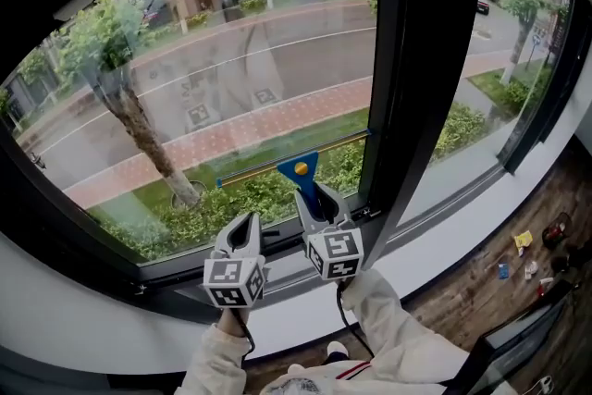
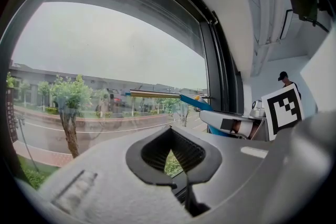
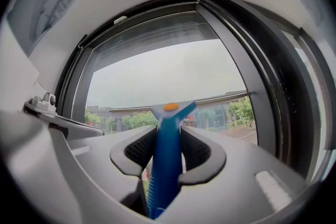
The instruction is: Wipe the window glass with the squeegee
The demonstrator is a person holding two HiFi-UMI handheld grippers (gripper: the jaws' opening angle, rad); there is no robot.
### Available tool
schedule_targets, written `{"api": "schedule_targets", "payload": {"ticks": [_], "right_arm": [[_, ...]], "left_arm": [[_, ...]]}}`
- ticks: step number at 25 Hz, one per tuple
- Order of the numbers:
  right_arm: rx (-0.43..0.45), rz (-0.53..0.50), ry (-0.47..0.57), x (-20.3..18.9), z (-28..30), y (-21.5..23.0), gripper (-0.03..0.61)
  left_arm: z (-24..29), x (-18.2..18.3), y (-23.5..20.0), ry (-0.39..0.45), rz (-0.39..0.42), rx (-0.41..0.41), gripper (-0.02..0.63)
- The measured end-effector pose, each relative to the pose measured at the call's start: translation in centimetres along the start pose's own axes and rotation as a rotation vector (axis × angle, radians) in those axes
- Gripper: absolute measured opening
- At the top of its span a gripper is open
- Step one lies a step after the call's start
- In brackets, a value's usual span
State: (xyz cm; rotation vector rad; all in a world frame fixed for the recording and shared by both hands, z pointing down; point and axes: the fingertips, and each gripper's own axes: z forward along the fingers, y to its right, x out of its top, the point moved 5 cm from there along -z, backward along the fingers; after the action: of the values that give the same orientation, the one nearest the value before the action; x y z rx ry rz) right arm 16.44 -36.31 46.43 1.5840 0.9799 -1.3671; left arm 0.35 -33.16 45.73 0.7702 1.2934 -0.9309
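A blue-handled squeegee [image 1: 300, 171] with an orange button lies with its long blade flat against the window glass [image 1: 213, 79], low on the pane. My right gripper [image 1: 319, 202] is shut on its handle [image 3: 164, 165], just below the head. The blade [image 3: 210, 101] runs sideways across the glass in the right gripper view. My left gripper [image 1: 242, 234] hangs to the left of it, shut with nothing between its fingers, pointing at the lower frame. From the left gripper view the squeegee [image 2: 173, 96] shows to the right.
A thick black mullion [image 1: 412, 79] stands right of the pane, with a second pane [image 1: 490, 60] beyond. The dark lower frame [image 1: 277, 264] and white sill [image 1: 435, 236] run below. Small items [image 1: 523, 245] lie on the wooden floor at right. A person [image 2: 285, 79] stands in the room.
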Motion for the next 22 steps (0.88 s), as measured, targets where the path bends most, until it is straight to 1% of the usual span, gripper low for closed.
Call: {"api": "schedule_targets", "payload": {"ticks": [4, 12, 17, 22], "right_arm": [[-0.001, 0.003, -0.032, -1.6, -0.2, 0.1, 0.143], [-0.011, 0.04, -0.095, -4.8, -0.9, 0.2, 0.143], [-0.011, 0.031, -0.136, -7.2, -1.1, 0.4, 0.143], [-0.018, 0.046, -0.174, -9.7, -1.6, 0.6, 0.143]], "left_arm": [[0.2, -1.3, 0.2, -0.026, -0.009, -0.007, 0.0], [0.5, -4.1, 0.4, -0.079, -0.03, -0.013, 0.0], [0.7, -5.1, 0.1, -0.103, -0.039, -0.008, 0.0], [0.8, -6.0, 0.0, -0.122, -0.045, -0.01, 0.0]]}}
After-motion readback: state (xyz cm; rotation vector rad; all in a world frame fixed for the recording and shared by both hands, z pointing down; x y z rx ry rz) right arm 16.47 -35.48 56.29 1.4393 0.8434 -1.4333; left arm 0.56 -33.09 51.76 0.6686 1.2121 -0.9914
